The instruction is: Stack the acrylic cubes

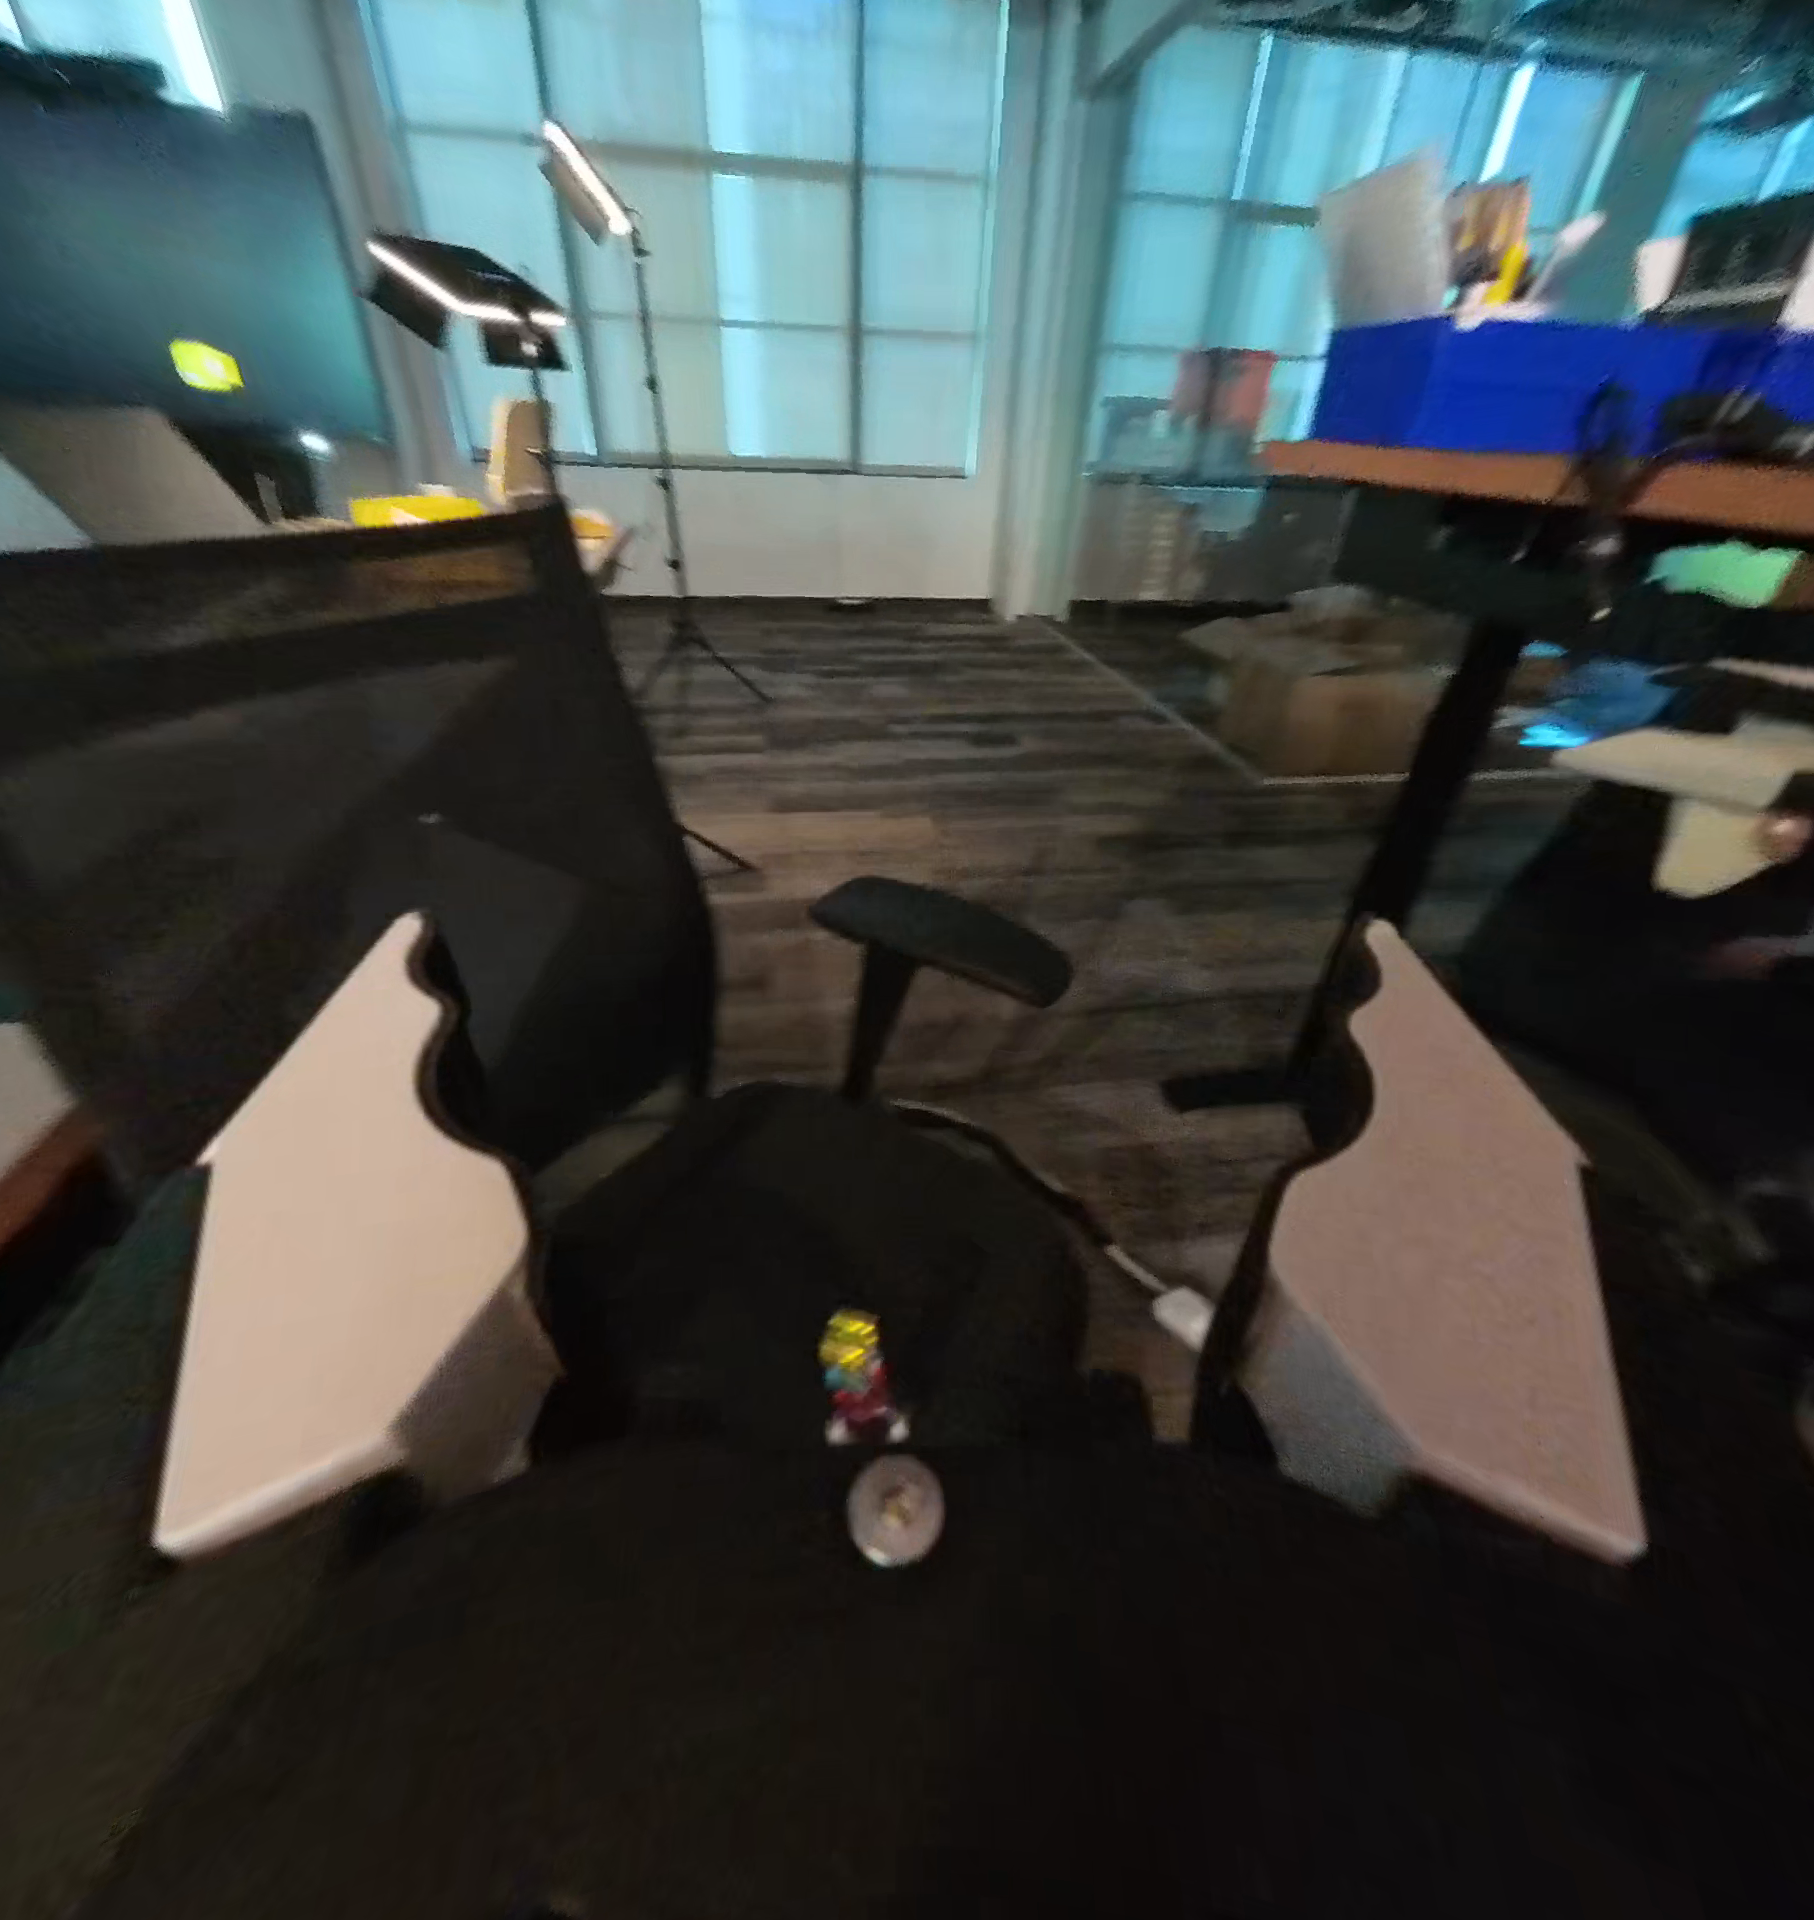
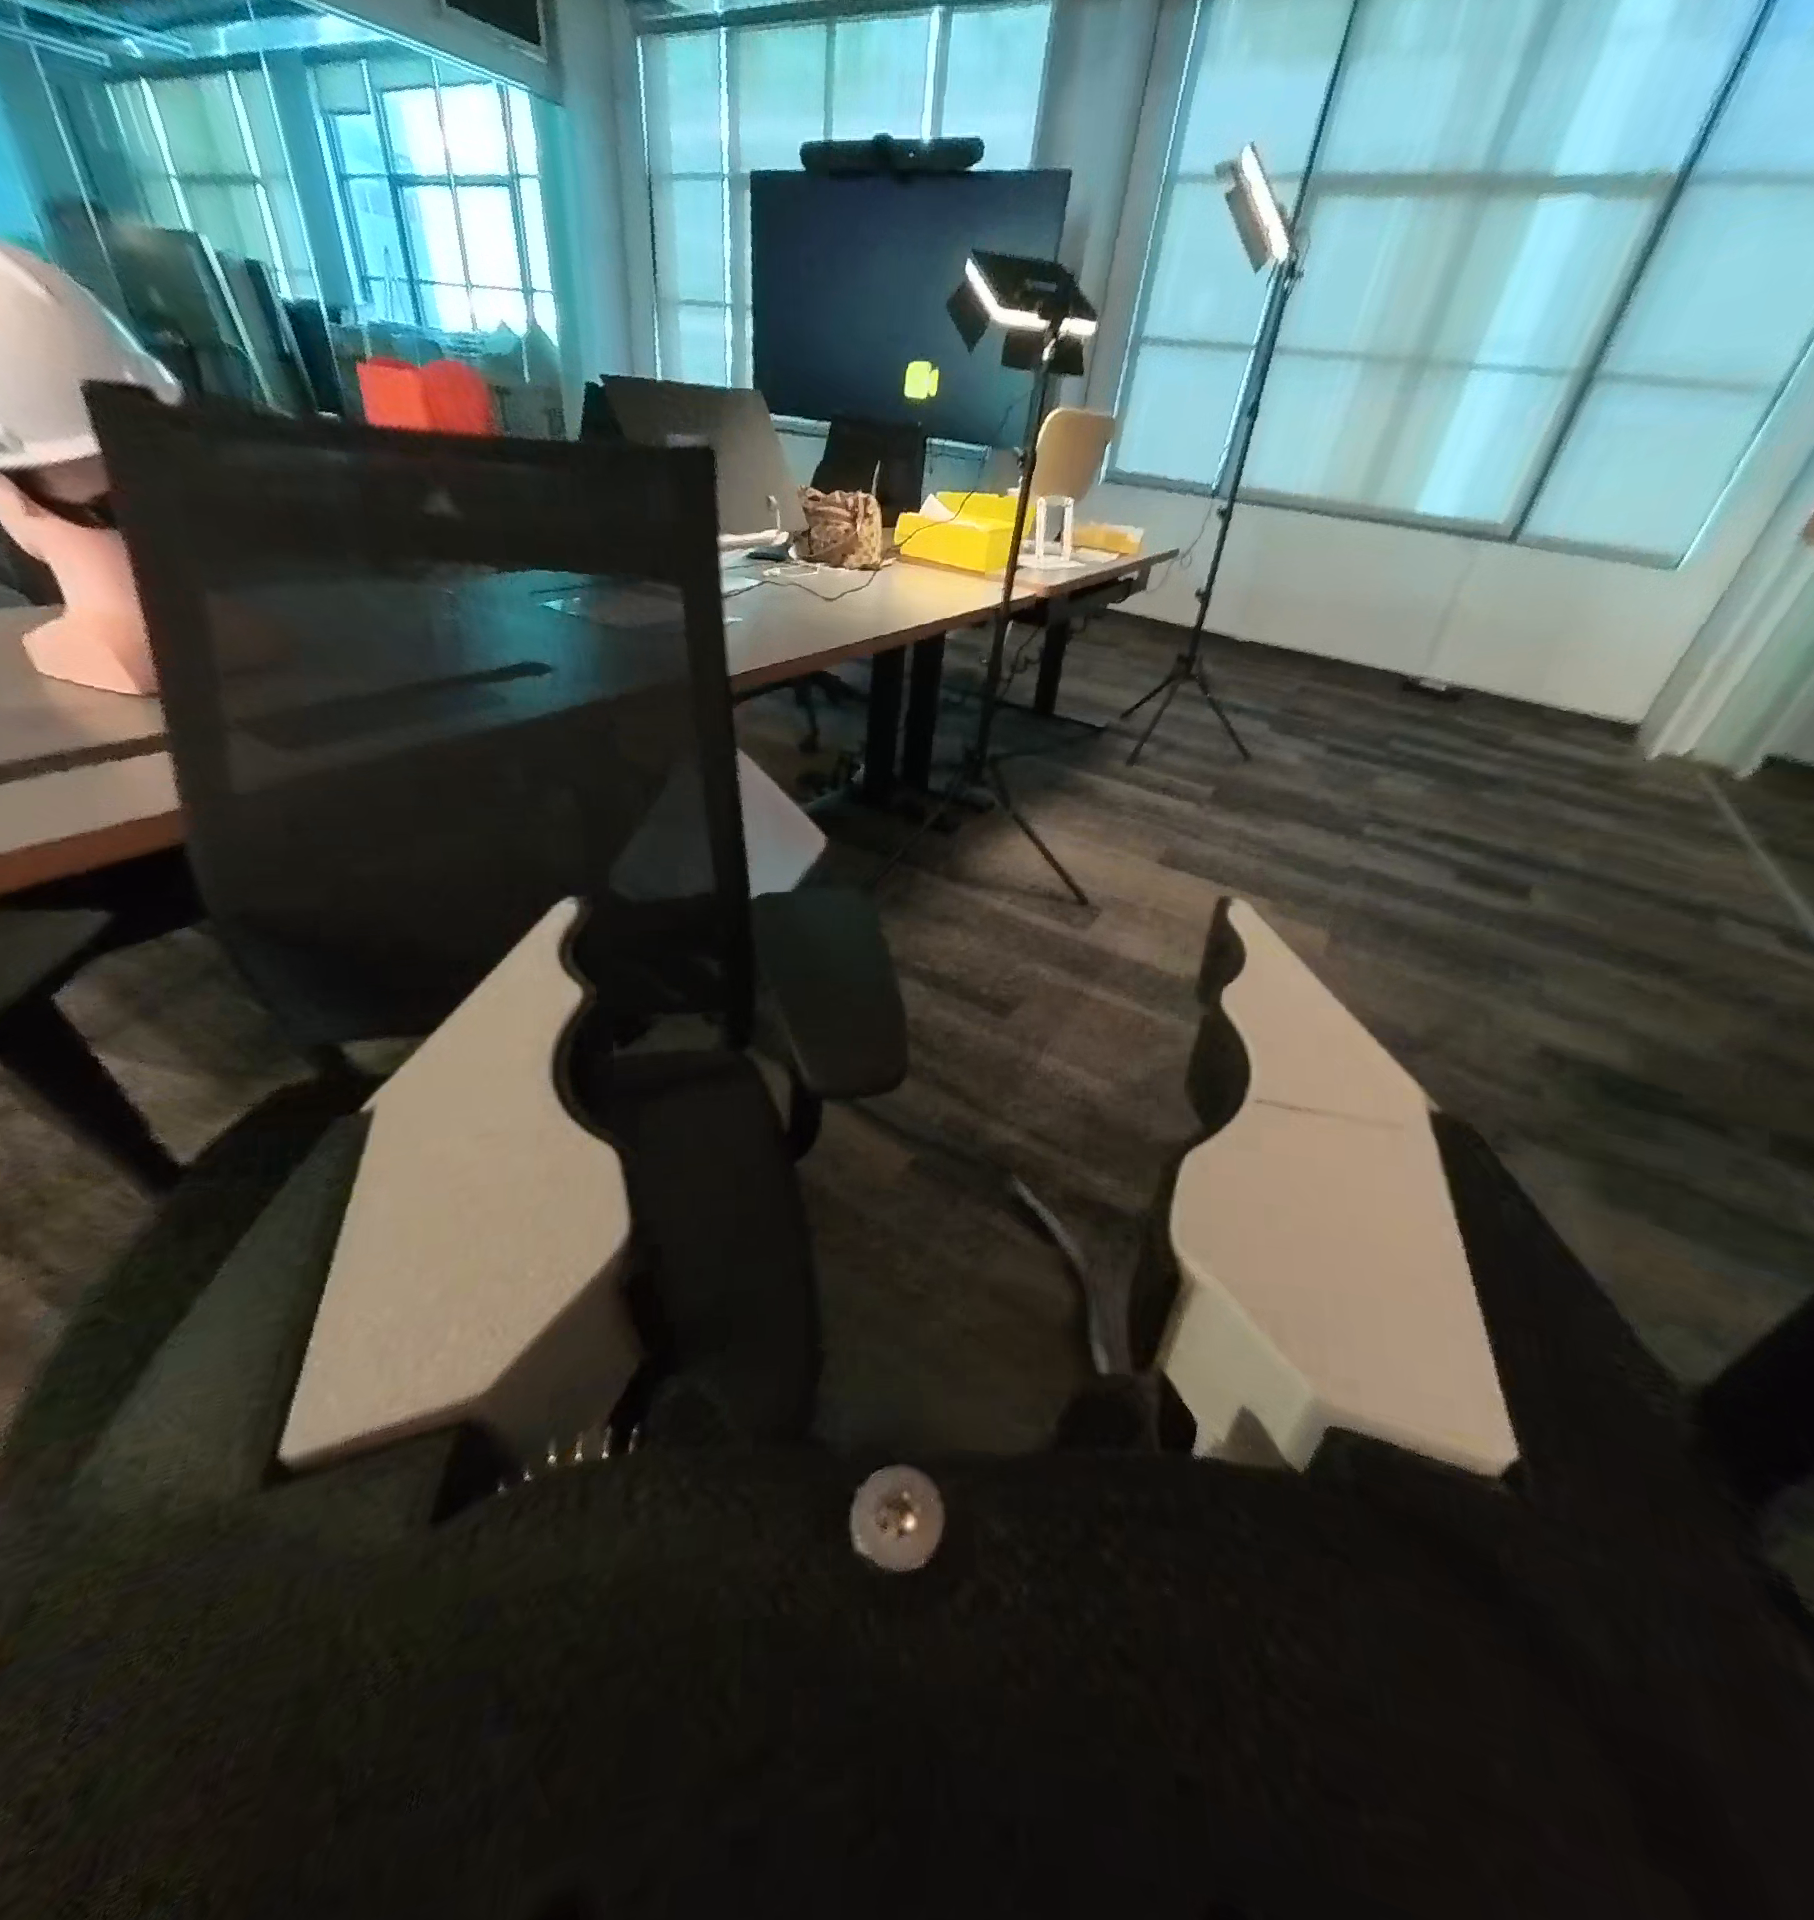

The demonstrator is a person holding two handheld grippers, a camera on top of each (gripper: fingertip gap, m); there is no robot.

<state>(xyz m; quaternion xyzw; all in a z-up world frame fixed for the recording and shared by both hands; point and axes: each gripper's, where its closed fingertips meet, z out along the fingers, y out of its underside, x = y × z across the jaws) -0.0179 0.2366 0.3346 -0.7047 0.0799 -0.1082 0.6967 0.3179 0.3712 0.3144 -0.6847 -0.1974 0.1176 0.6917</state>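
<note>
A black office chair stands right in front of both grippers. In the left wrist view its mesh back (image 1: 311, 831) is at the left, one armrest (image 1: 944, 935) in the middle and the seat (image 1: 809, 1226) low between my fingers. My left gripper (image 1: 901, 928) is wide open and holds nothing. In the right wrist view the mesh back (image 2: 435, 707) rises beyond my left finger (image 2: 487, 1143), with an armrest (image 2: 830, 987) beside it. A black padded part of the chair (image 2: 726, 1226) lies next to that finger, and the other pad is clear of it. My right gripper (image 2: 900, 909) is open and holds nothing.
A long desk (image 2: 882, 613) carries yellow boxes (image 2: 970, 535) and a laptop; a big dark screen (image 2: 903, 291) stands behind it. Two light stands (image 2: 1028, 312) (image 2: 1261, 218) stand on the carpet. A white helmet on a dummy head (image 2: 20, 364) is at the left. Cardboard boxes (image 1: 1318, 696) sit under another desk (image 1: 1568, 478).
</note>
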